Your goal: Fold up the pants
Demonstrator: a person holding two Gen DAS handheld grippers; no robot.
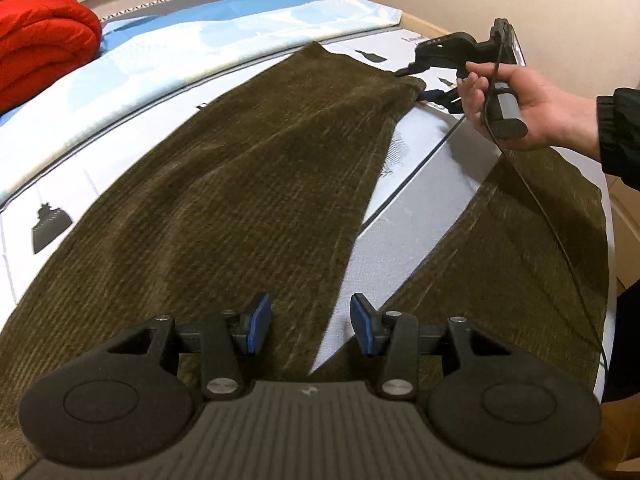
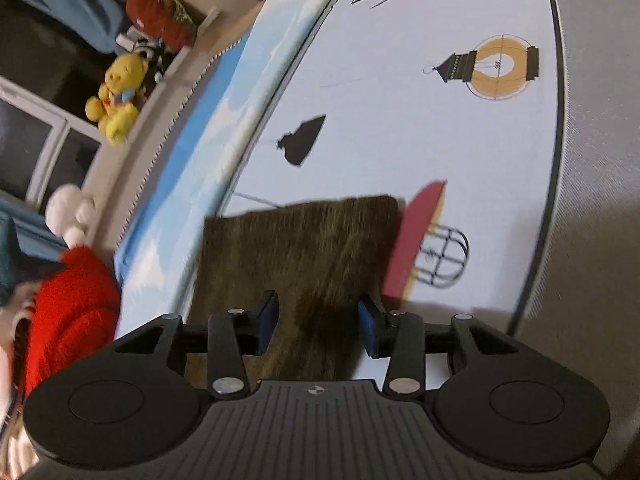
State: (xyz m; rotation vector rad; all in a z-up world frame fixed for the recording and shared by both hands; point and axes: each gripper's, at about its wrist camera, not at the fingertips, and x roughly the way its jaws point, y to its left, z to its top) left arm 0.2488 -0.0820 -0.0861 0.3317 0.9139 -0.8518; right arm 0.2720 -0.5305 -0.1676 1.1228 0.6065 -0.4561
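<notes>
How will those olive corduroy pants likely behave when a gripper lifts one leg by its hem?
The pants lie flat and limp on the bed sheet, so the leg would probably drape and sag. The ribbed pile looks grippy, unlikely to slip. The thick fabric may feel fairly heavy.

Both wrist cams look down close over bed, sharing pants [image 1: 248, 184] & red blanket [image 1: 44, 44]

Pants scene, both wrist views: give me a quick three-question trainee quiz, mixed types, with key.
1. True or false: the left gripper is clamped on the pants.
2. Which stands on the ledge by the window? A) yellow plush toy B) green bottle C) white lamp
3. Fill in: the right gripper is over the ____ end of one pant leg.

Key: 1 false, its jaws stand open above the fabric; 2 A; 3 cuff, with open jaws and pads not pressing on it.
</notes>
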